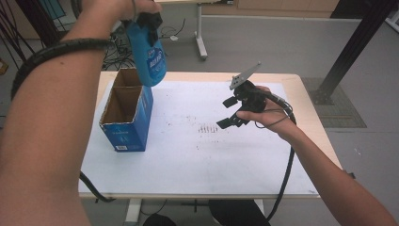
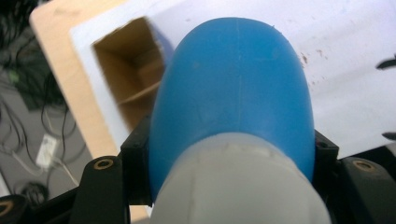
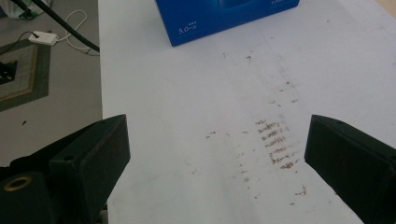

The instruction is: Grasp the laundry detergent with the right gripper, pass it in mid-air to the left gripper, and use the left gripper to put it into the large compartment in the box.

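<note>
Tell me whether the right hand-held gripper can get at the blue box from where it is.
Probably yes. The right hand-held gripper is open and empty, and only bare white table cover lies between it and the blue box. The bottle in the left hand-held gripper hangs above the box's open top.

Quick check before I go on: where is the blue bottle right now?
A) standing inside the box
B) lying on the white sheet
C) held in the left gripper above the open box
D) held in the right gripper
C: the left gripper is shut on the blue bottle, which hangs over the open blue box, while the right gripper is open with nothing between its fingers.
</note>
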Demonstrator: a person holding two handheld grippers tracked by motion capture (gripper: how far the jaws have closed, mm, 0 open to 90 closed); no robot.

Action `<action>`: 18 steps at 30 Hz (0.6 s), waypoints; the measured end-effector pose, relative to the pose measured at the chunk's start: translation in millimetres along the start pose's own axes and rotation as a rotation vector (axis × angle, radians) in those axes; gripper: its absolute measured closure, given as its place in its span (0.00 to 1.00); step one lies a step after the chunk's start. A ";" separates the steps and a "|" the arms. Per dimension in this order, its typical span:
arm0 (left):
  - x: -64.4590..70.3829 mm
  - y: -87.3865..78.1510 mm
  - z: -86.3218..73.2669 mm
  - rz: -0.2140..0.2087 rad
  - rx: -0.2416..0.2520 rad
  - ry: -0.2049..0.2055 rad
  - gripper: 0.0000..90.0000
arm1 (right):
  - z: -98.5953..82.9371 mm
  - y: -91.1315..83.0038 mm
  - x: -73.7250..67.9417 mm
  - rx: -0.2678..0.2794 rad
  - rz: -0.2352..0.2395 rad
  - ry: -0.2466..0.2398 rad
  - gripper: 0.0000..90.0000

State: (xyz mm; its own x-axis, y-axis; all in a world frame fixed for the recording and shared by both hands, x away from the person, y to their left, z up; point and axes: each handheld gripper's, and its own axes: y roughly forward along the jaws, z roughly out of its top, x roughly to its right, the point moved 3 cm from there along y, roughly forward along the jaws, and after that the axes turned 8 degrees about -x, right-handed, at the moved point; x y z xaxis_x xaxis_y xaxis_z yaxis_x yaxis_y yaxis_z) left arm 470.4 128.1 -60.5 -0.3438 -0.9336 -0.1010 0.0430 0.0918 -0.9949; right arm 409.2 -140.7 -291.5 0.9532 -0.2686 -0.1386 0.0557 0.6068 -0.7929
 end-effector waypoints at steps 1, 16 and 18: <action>-4.4 -4.4 -2.0 0.003 0.005 -0.031 0.42 | -0.5 -0.3 -0.1 -0.001 -0.002 0.000 0.08; -68.1 -30.4 -30.5 -0.036 0.019 -0.328 0.42 | -3.5 -14.3 -2.7 0.007 -0.027 0.004 0.08; -75.8 -29.0 -33.9 -0.029 0.013 -0.364 0.42 | -5.0 -14.4 -3.2 0.004 -0.037 0.002 0.08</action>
State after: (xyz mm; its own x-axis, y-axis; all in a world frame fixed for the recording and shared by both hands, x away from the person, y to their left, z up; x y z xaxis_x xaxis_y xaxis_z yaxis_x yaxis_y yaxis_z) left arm 463.4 207.9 -24.3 0.0110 -0.9981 -0.0605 0.0503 0.0609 -0.9969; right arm 403.8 -152.3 -282.5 0.9501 -0.2920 -0.1101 0.0920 0.5992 -0.7953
